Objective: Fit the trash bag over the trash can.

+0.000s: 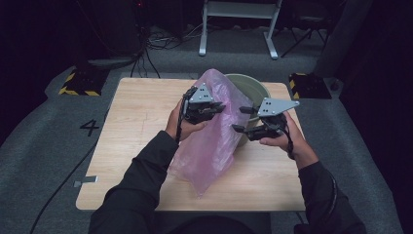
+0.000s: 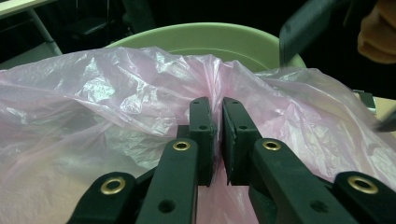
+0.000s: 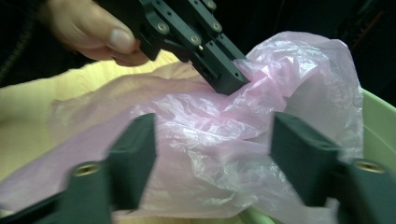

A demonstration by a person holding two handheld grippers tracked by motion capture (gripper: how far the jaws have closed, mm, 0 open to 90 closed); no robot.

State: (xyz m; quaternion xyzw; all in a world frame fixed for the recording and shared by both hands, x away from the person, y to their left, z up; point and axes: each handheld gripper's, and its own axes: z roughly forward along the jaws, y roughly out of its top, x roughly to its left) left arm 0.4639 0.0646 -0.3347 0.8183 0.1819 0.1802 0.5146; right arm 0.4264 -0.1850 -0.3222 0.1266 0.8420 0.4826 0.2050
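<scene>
Pinching a fold of the pink plastic bag (image 2: pixel 116 93), the left claw (image 2: pixel 217 126) is clamped shut on the film just ahead of the green bin (image 2: pixel 224 42). The right claw (image 3: pixel 212 154) stands open, the bag apparently loose between its jaws. Thin, translucent and crinkled, the bag looks light, limp and slippery; gripping a gathered edge suits it best.

We see bare table (image 1: pixel 136 112) free to the L; bag (image 1: pixel 214 131) & green bin (image 1: pixel 253 87) block centre/R.
</scene>
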